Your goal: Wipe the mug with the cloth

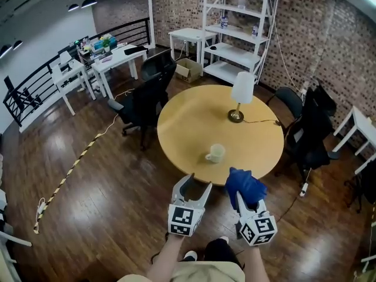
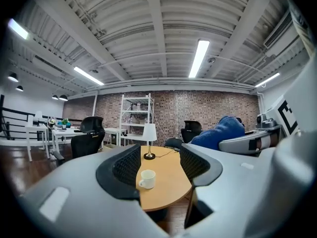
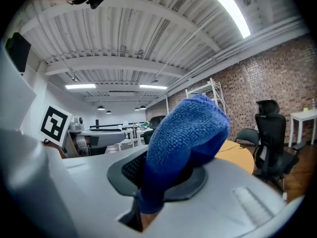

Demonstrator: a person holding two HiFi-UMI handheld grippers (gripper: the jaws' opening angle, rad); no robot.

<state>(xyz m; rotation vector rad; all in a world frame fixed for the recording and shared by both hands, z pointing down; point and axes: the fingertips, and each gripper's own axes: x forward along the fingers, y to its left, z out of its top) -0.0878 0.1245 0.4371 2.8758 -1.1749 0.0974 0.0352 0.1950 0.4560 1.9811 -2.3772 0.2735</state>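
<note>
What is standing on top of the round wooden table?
A white mug and a table lamp with its cord stand on the round table. The blue cloth hides a small part of the near rim, so that spot cannot be checked.

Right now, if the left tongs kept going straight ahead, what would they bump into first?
Probably the white mug on the round table, framed between the open left tongs; depth is unclear.
</note>
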